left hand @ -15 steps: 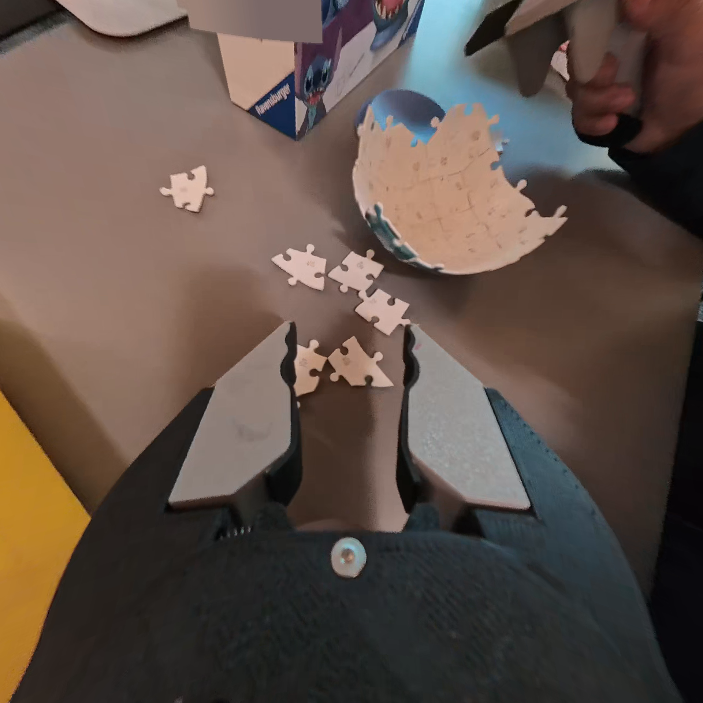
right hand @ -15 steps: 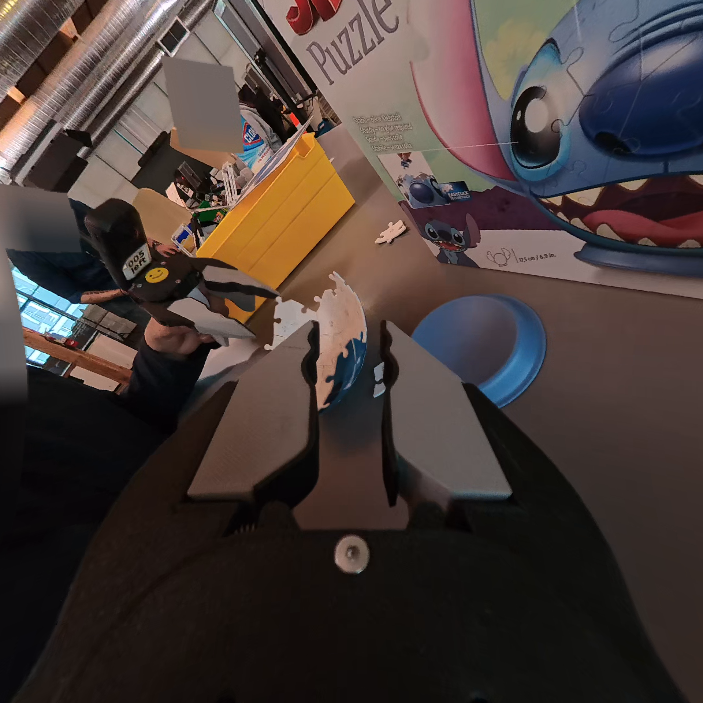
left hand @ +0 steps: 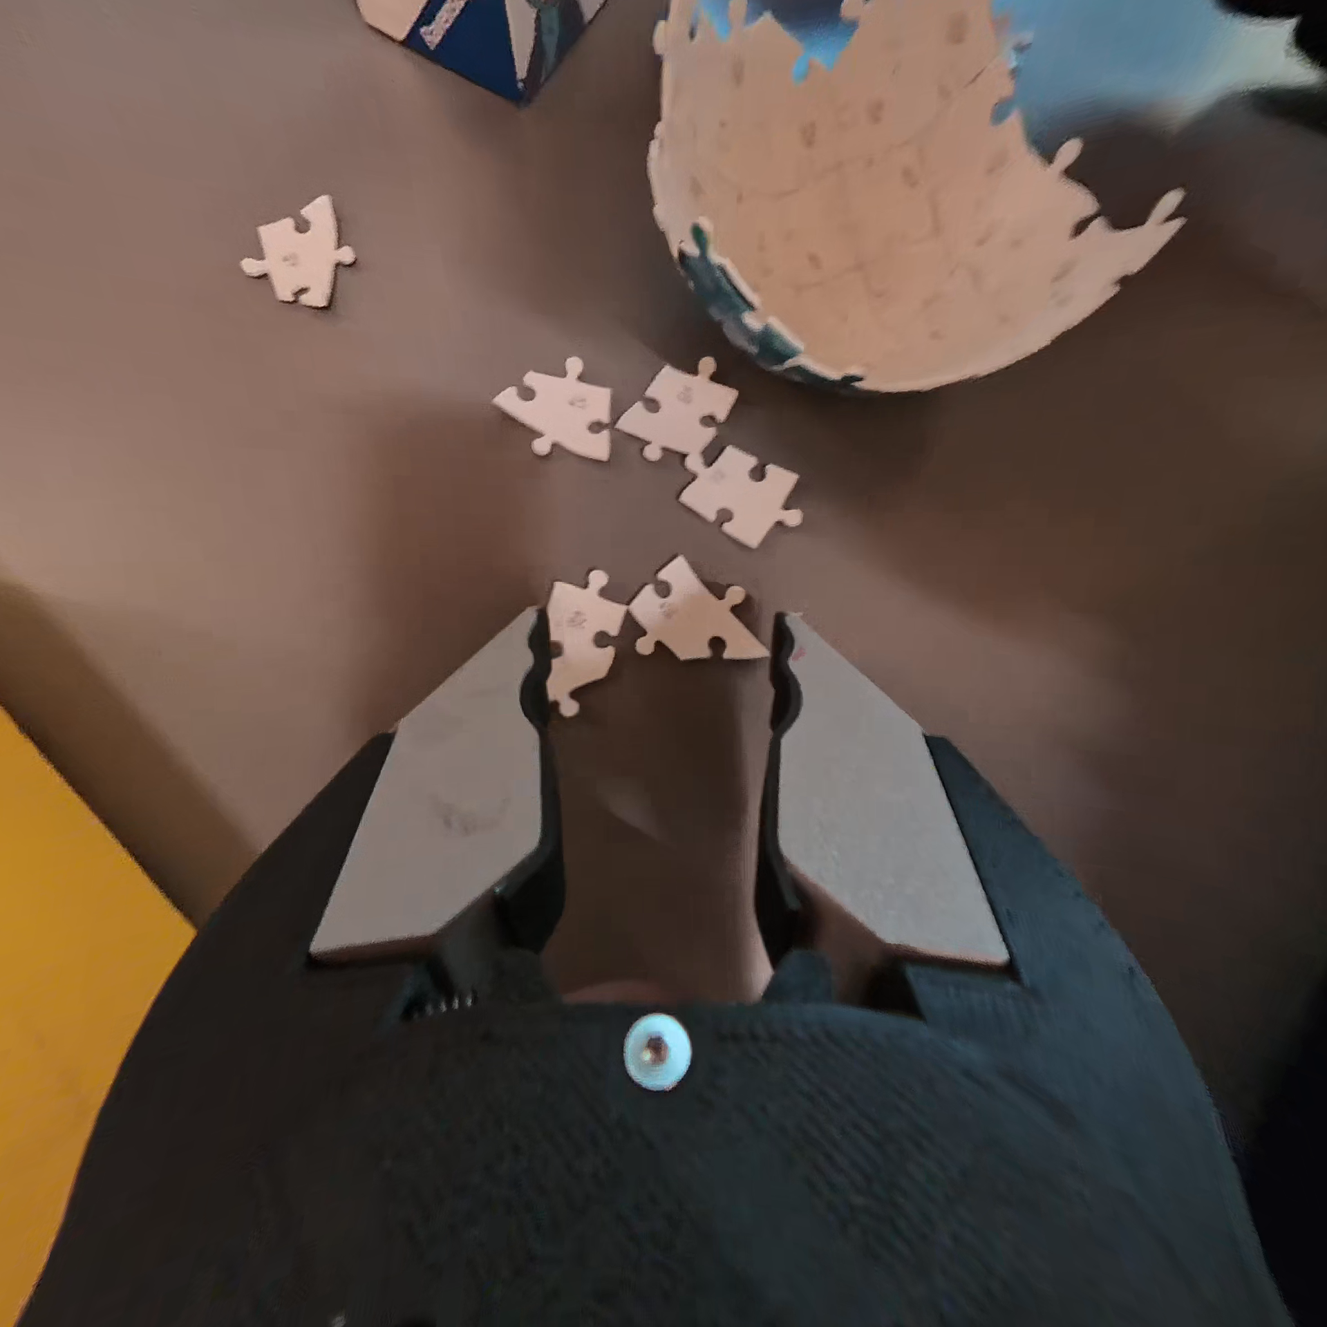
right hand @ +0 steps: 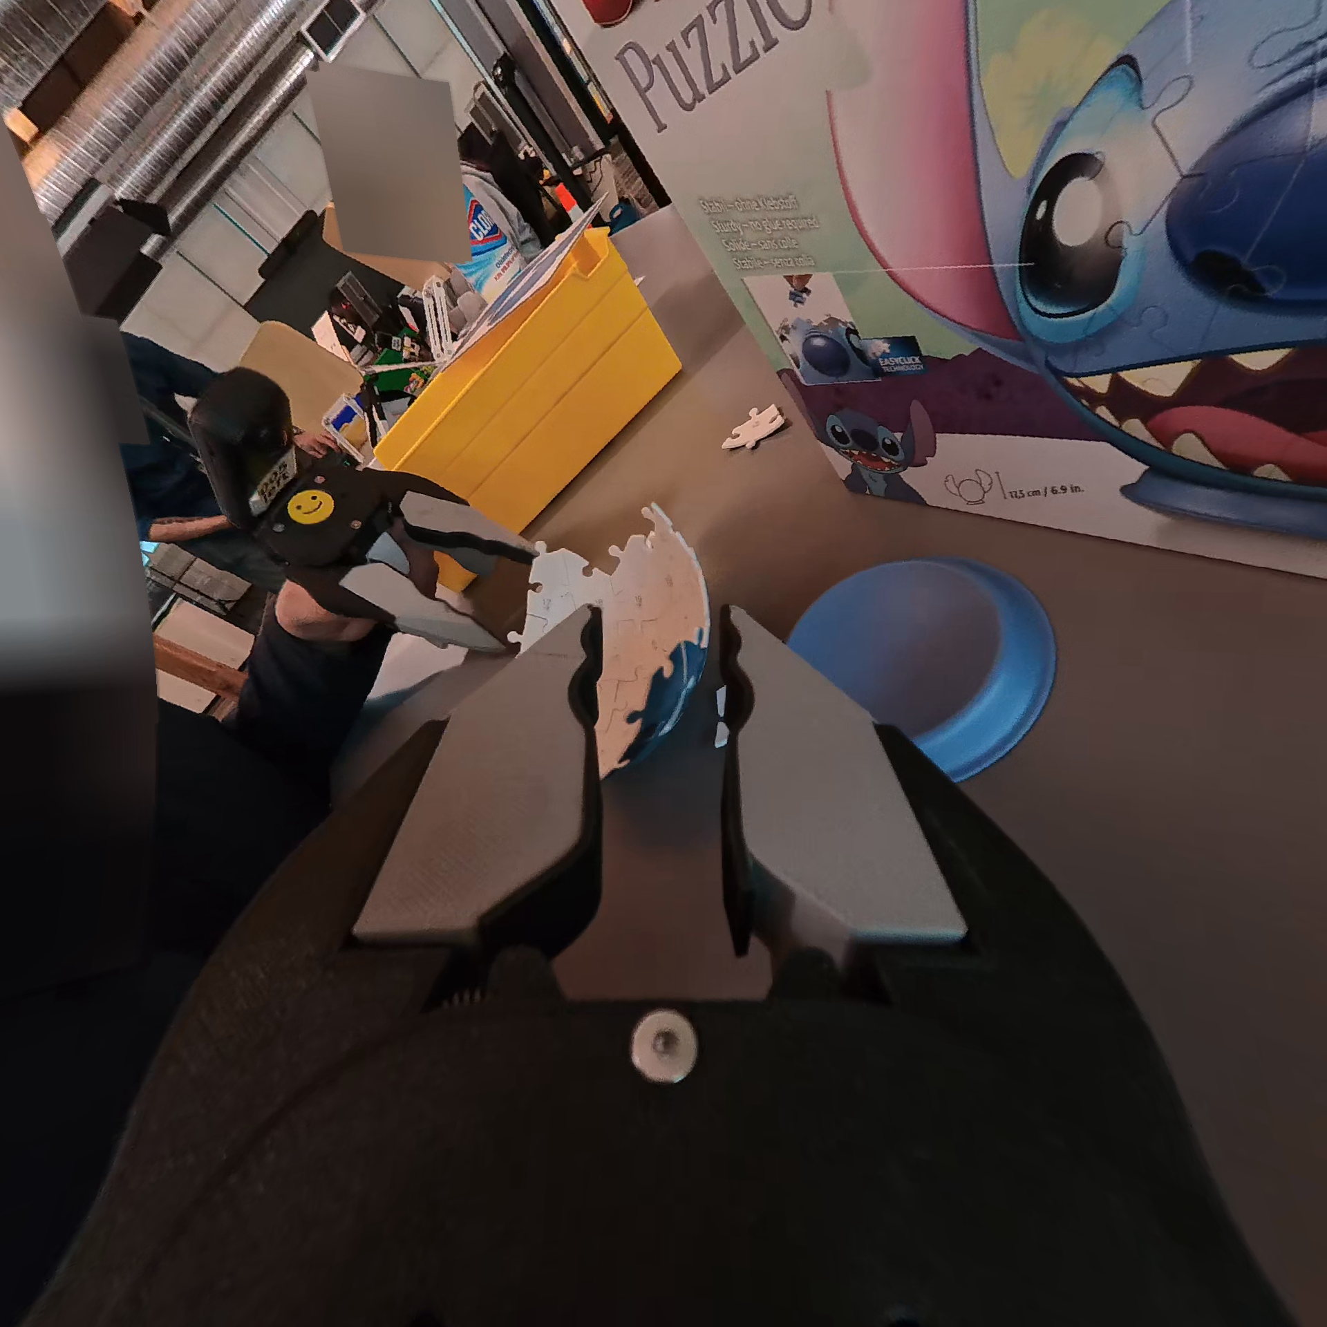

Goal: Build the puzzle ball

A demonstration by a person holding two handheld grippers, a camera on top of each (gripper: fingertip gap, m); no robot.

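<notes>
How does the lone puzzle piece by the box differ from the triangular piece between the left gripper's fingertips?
The lone puzzle piece lies apart from all others, far from the left gripper; the triangular piece lies between its open fingertips, beside a neighbouring piece. The lone piece looks squarish; the triangular one tapers to a point. Both lie white side up on the table.

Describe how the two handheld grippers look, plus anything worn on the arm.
Both the left gripper and right gripper have textured black bodies, a silver screw at centre, and two flat grey fingers with wavy black inner edges. Seen from outside, the left gripper carries a yellow smiley sticker and a small label. A dark sleeve shows.
</notes>
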